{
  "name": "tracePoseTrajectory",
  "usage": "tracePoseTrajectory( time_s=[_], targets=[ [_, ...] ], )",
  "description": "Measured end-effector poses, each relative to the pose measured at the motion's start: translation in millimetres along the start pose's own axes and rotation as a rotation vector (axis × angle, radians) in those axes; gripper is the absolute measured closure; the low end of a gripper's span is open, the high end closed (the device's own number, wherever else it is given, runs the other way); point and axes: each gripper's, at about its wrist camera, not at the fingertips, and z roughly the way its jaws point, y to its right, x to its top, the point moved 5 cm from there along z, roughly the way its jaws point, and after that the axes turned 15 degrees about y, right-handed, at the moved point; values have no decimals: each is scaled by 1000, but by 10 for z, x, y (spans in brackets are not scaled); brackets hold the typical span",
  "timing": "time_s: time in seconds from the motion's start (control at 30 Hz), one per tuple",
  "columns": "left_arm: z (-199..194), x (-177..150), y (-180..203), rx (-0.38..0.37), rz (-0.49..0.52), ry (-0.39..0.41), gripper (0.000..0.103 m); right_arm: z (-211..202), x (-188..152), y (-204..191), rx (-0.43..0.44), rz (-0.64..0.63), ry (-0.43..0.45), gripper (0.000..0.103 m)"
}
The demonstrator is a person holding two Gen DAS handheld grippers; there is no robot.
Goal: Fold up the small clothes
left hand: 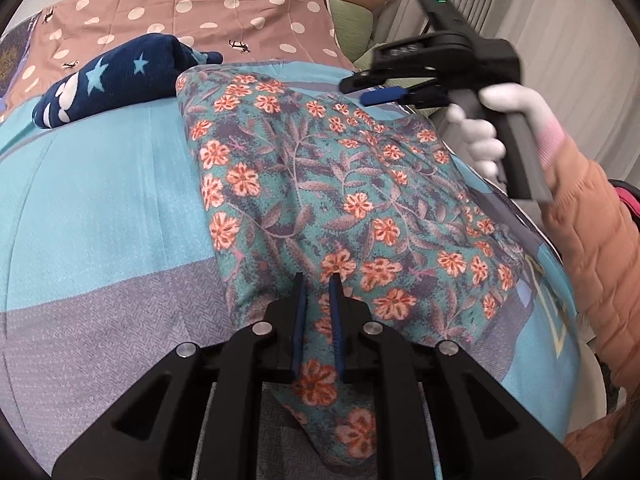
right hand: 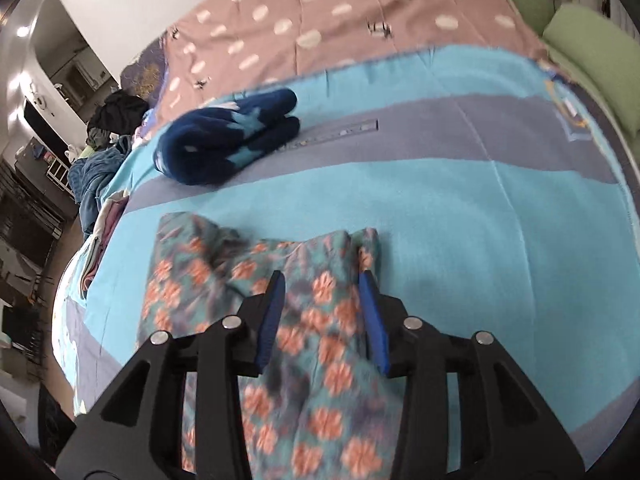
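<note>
1. Left gripper (left hand: 319, 278), left wrist view: we read the jaws as nearly closed, with a fold of the floral garment (left hand: 320, 184) pinched between the pads at its near edge. The garment lies on the bed (left hand: 100, 184), folded into a long panel running away from us. Its left edge is straight and clean; the right side is rumpled.
2. Same view: right gripper (left hand: 366, 90) is up in the air over the far right corner of the garment, held by a white-gloved hand (left hand: 492, 136), with nothing between its fingers.
3. Progress, as we judge it: the navy star garment (left hand: 116, 80) is rolled and parked at the far left, so that one looks done. The floral one is partway, with at least one more fold left, plus smoothing.
4. Room: bare bed to the left of the floral piece. The bed's right edge runs close along the garment, beside the person's sleeve (left hand: 592, 232).
5. Right wrist view (blurred): right gripper (right hand: 324, 280) has its jaws partly apart, empty, above the floral garment (right hand: 280, 320) and not pressing it.
6. Same view: navy star garment (right hand: 228, 148) is well apart, further up the bed (right hand: 500, 208). Wide open sheet to the right; the bed drops off at left.
</note>
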Motion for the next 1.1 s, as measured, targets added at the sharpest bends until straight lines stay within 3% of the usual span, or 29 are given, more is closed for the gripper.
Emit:
tracePoseTrajectory(
  time_s=[0.13, 0.17, 0.2, 0.23, 0.4, 0.5, 0.53, 0.57, 0.67, 0.77, 0.83, 0.93, 1.03, 1.07, 1.1],
  targets=[
    [-2, -10, -24, -19, -28, 3, 89, 178, -25, 17, 24, 18, -46, 62],
    [-9, -14, -34, -22, -34, 3, 89, 201, -45, 10, 24, 10, -49, 66],
    [-15, -19, -40, -24, -36, 3, 89, 211, -61, 4, 18, 2, -46, 76],
    [-20, -20, -48, -24, -36, 3, 89, 207, -67, 5, 12, 1, -41, 100],
    [2, -13, -79, -21, -32, 1, 89, 46, 69, 241, -108, 34, 78, 100],
    [8, -4, -94, -20, -28, 1, 89, 177, -19, 354, -70, 56, 23, 99],
    [8, -4, -99, -19, -27, 1, 89, 186, -31, 365, -82, 47, 24, 93],
    [3, -5, -89, -19, -26, 1, 89, 144, -25, 385, -98, 49, 43, 83],
    [-16, -5, -71, -14, -20, 1, 89, -141, 66, 325, -84, 56, 129, 82],
    [-45, 29, -52, -11, -25, -1, 89, -536, 24, -19, 17, -14, 181, 82],
    [-76, 124, -58, -25, -71, -1, 89, -708, -130, -278, 105, -75, 166, 82],
    [-148, 425, -51, -40, -64, 59, 89, -785, -387, -386, 138, -105, 147, 82],
    [-35, 771, -4, -43, 7, 95, 88, -511, -642, -147, 27, -67, 81, 82],
    [57, 820, -28, -36, 14, 87, 87, -394, -723, -21, -15, -31, 54, 88],
    [250, 843, -91, 7, 29, 54, 85, -281, -796, 69, -3, 16, 45, 87]
  ],
)
